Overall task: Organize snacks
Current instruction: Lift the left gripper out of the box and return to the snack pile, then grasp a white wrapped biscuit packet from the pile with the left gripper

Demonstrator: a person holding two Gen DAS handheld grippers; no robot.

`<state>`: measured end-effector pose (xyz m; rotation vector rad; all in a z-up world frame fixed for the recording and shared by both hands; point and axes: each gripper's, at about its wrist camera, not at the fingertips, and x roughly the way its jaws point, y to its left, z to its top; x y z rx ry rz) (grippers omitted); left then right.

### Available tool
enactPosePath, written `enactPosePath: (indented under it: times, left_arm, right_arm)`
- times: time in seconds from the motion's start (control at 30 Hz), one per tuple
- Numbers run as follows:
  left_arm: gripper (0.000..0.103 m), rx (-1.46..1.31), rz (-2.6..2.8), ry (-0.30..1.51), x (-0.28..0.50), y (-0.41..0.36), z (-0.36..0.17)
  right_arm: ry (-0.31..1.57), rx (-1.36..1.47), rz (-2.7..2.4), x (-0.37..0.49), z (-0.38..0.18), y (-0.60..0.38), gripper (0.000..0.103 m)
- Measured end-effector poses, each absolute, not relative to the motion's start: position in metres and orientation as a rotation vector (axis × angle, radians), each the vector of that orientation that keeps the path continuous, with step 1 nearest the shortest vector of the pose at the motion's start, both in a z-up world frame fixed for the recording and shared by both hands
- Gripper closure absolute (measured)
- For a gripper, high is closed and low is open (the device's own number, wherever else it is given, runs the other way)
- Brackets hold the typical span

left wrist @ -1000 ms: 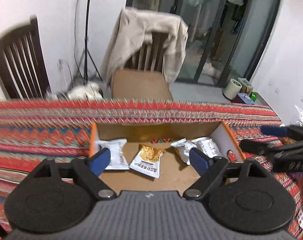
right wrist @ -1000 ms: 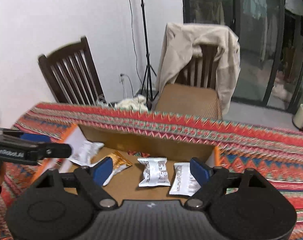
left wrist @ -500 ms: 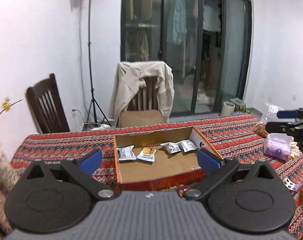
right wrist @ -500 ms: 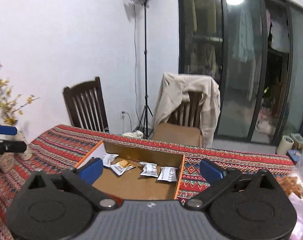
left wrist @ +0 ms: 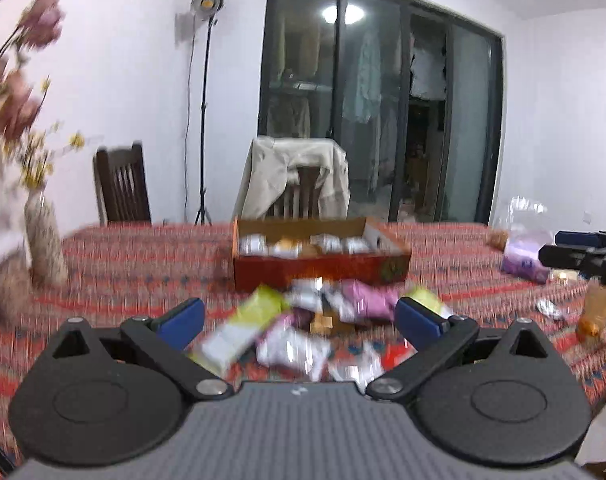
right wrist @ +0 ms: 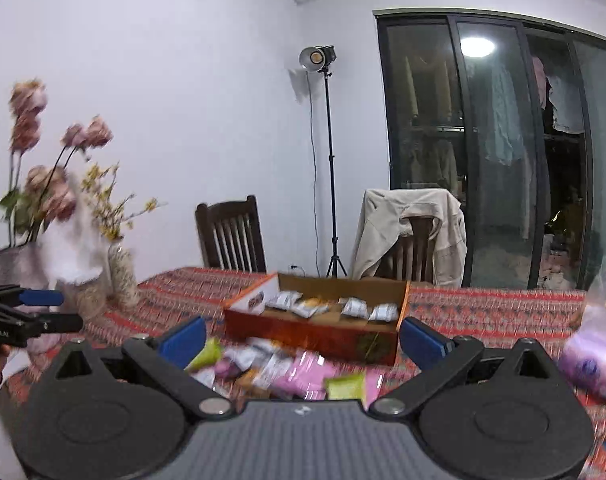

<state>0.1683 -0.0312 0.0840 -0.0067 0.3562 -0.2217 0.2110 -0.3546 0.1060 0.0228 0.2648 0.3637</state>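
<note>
Left wrist view: our left tool (left wrist: 299,318) and right tool (right wrist: 302,338) gaped empty; the snack pile (left wrist: 303,332) lay directly ahead, before the box (left wrist: 319,268).

The tablecloth (right wrist: 483,308) is red with a zigzag pattern in blue and green. The cardboard box (right wrist: 315,336) is dark red outside and brown inside. Near it, the snack packets (left wrist: 299,332) are pink, yellow-green and white. The far chair carries a beige jacket (right wrist: 407,232).
</note>
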Motion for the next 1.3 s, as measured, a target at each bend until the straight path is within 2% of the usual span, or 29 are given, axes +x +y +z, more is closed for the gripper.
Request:
enactPosePath:
  times: [0.3,0.4,0.43,0.47,0.5,0.8,0.93,1.3]
  left_arm:
    - [0.000,-0.014,-0.157,0.543,0.162,-0.029,0.025]
    - [0.000,-0.014,-0.154,0.554,0.164,-0.027,0.019]
    - [0.000,-0.016,-0.160,0.557,0.166,-0.027,0.017]
    - [0.000,-0.018,-0.163,0.560,0.169,-0.027,0.016]
    - [0.000,-0.019,-0.163,0.563,0.171,-0.027,0.015]
    - [0.000,-0.065,-0.173,0.624,0.204,-0.014,-0.006]
    - [0.000,-0.105,-0.173,0.638,0.219,-0.002,-0.012]
    - [0.000,-0.187,-0.142,0.683,0.257,0.030,-0.025]
  right_arm:
    - [0.373,-0.022,0.326,0.175,0.020,-0.322,0.000]
    - [0.413,-0.013,0.362,0.174,0.008,-0.316,0.010]
    - [0.417,-0.006,0.369,0.172,0.006,-0.314,0.018]
    - [0.420,0.003,0.375,0.173,0.006,-0.310,0.022]
    - [0.422,0.017,0.385,0.174,0.006,-0.308,0.023]
    - [0.594,0.104,0.477,0.225,-0.025,-0.269,0.022]
    - [0.606,0.078,0.470,0.250,-0.029,-0.244,0.014]
    - [0.587,-0.112,0.449,0.289,-0.030,-0.185,0.016]
